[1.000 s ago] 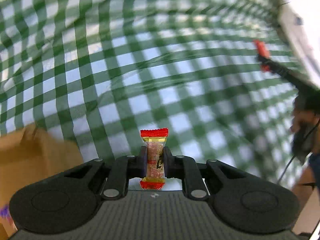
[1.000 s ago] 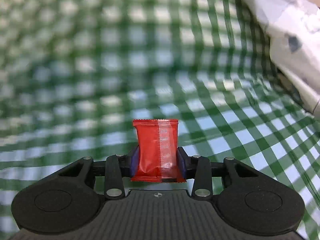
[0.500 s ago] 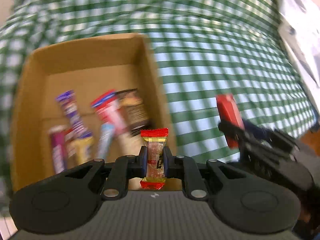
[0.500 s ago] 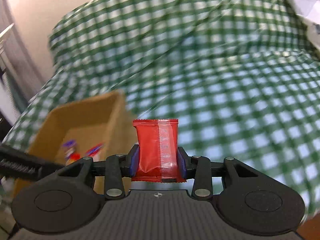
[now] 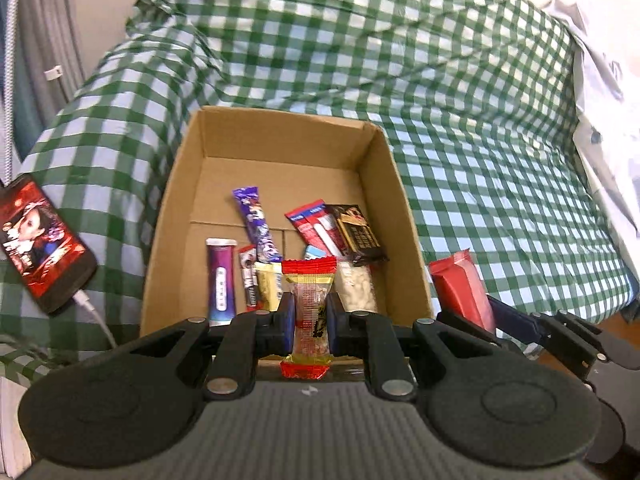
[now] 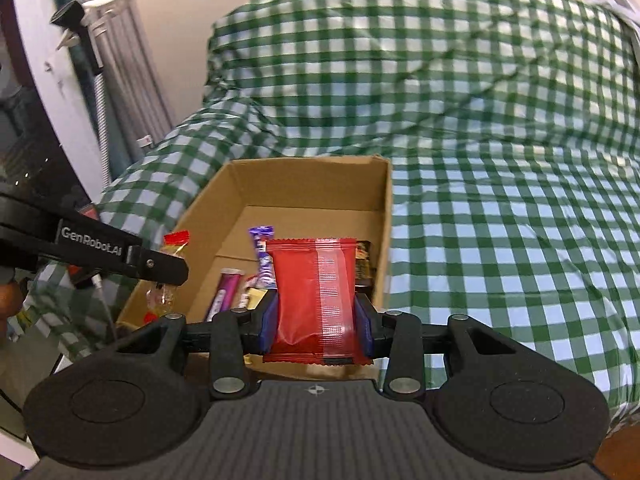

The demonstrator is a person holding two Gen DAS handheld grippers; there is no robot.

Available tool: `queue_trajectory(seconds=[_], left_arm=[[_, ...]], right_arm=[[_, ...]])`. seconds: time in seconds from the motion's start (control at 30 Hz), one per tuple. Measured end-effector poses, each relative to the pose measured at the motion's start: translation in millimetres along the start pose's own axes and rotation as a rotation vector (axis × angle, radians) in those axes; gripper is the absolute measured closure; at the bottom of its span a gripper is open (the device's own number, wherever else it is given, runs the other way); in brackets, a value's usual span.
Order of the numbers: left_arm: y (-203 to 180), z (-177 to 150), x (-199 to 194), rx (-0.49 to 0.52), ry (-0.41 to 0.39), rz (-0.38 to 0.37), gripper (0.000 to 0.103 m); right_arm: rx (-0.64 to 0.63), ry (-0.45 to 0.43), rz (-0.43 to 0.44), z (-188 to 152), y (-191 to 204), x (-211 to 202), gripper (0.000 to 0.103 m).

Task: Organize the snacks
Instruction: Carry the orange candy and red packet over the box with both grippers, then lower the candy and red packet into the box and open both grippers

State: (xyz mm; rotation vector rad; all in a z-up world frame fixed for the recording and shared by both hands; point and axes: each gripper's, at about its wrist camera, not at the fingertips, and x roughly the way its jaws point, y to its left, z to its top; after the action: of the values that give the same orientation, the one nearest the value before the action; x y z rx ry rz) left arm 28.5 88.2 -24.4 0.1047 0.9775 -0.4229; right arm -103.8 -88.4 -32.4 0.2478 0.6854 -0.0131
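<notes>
A smartphone (image 5: 40, 240) with a lit screen is lying at far left on the green-checked bedspread (image 5: 460, 100), a white cable plugged into its lower end. Just right of it, an open cardboard box (image 5: 168, 216) is sitting on the bedspread, holding loose snacks: a purple stick pack (image 5: 220, 282), a blue-purple wrapped bar (image 5: 257, 224), a red-and-white packet (image 5: 316, 222) and a dark chocolate packet (image 5: 359, 234), all lying toward the near end of the box floor. The left gripper (image 5: 310, 318) is clamping a clear candy with red twisted ends (image 5: 309, 300) upright between its pads, hanging over the near edge of the box. The right gripper (image 6: 316, 326) is gripping a red foil snack packet (image 6: 314, 296) upright, positioned beside the box's near right corner, outside the wall.
</notes>
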Motion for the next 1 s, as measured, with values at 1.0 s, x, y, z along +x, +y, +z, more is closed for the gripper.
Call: queue_trajectory(seconds=[1.0], left_arm=[[37, 54, 107, 0.009, 0.041, 0.155, 0.086]], right_arm=[[-0.042, 0.085, -0.056, 30, -7, 116, 0.061]])
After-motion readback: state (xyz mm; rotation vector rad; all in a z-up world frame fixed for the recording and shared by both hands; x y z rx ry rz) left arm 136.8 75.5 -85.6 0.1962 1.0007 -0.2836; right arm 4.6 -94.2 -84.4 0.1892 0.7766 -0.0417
